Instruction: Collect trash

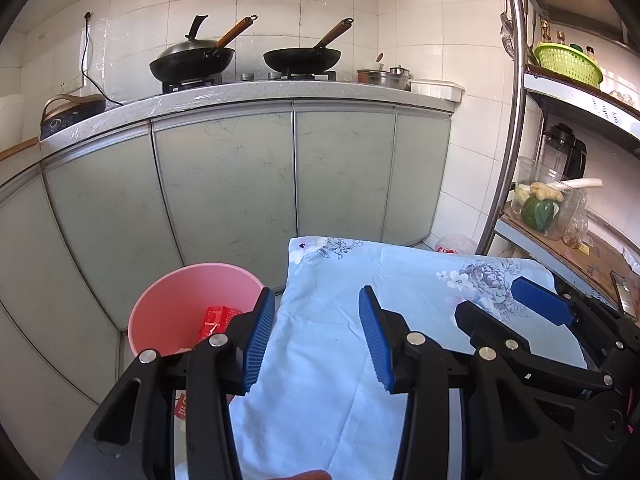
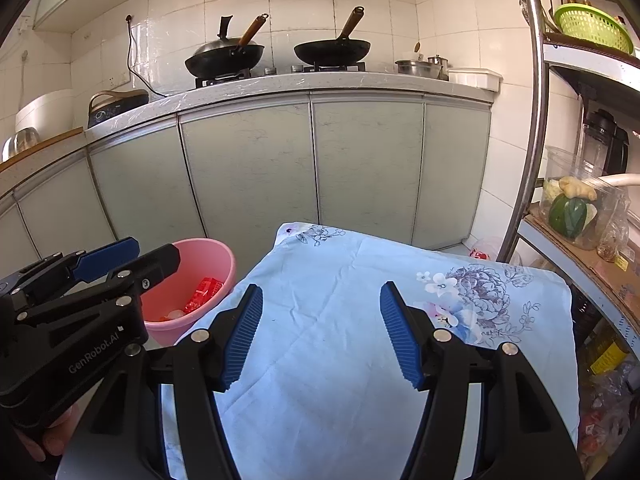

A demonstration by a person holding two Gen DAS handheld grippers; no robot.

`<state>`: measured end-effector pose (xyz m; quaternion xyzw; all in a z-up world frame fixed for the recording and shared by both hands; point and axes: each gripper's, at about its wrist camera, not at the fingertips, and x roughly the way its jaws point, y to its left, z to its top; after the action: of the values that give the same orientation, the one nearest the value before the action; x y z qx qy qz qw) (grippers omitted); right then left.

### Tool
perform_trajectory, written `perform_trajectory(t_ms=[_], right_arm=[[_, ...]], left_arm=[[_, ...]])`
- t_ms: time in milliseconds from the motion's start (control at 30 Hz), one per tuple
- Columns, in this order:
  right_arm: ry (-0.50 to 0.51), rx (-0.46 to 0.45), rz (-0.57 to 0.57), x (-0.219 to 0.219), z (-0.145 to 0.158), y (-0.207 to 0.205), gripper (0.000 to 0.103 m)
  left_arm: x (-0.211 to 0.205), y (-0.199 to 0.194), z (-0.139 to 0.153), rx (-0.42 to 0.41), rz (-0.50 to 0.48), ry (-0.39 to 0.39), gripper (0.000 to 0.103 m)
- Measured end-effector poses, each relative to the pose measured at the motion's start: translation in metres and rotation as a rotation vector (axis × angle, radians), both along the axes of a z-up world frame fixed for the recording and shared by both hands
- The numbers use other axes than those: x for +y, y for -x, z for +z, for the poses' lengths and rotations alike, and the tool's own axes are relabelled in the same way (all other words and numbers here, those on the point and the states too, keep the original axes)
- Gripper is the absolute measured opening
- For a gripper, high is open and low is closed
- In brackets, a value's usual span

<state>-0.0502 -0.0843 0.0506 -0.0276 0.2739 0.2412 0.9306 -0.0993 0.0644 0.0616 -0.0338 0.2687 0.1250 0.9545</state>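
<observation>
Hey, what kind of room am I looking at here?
Most likely a home kitchen. Two black woks sit on a gas stove on a tiled-wall counter, above pale cabinet doors, and a metal rack on the right holds vegetables and a green basket.

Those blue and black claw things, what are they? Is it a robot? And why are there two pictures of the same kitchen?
No robot here: a person holds one grabbing tool in each hand. Each tool has two fingers with blue ribbed pads and a small camera looking along them, so each picture comes from one tool. The left gripper took one picture and the right gripper took the other; each also shows up at the side of the other's picture. Both are open and hold nothing. Below them lies a light blue flowered cloth with nothing on it. Beside it on the floor stands a pink bin, with a red wrapper and other scraps already inside.
</observation>
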Motion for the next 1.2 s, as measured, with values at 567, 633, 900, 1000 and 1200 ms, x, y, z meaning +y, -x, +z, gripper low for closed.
perform_trajectory(t_ms=[567, 633, 900, 1000, 1200], right_arm=[[0.003, 0.004, -0.012, -0.003, -0.001, 0.0, 0.062], [0.004, 0.004, -0.014, -0.004, -0.001, 0.0, 0.062], [0.002, 0.014, -0.025, -0.006, -0.003, -0.001, 0.062], [0.002, 0.016, -0.026, -0.008, -0.004, -0.001, 0.062], [-0.001, 0.021, -0.032, -0.012, -0.005, -0.003, 0.062]], left_arm=[[-0.002, -0.002, 0.001, 0.001, -0.01, -0.001, 0.044], [-0.003, -0.002, 0.001, 0.002, -0.012, -0.001, 0.044], [-0.004, -0.005, -0.001, 0.008, -0.022, 0.001, 0.043], [-0.004, -0.006, -0.002, 0.01, -0.026, 0.0, 0.043], [-0.006, -0.009, -0.003, 0.013, -0.032, -0.002, 0.042]])
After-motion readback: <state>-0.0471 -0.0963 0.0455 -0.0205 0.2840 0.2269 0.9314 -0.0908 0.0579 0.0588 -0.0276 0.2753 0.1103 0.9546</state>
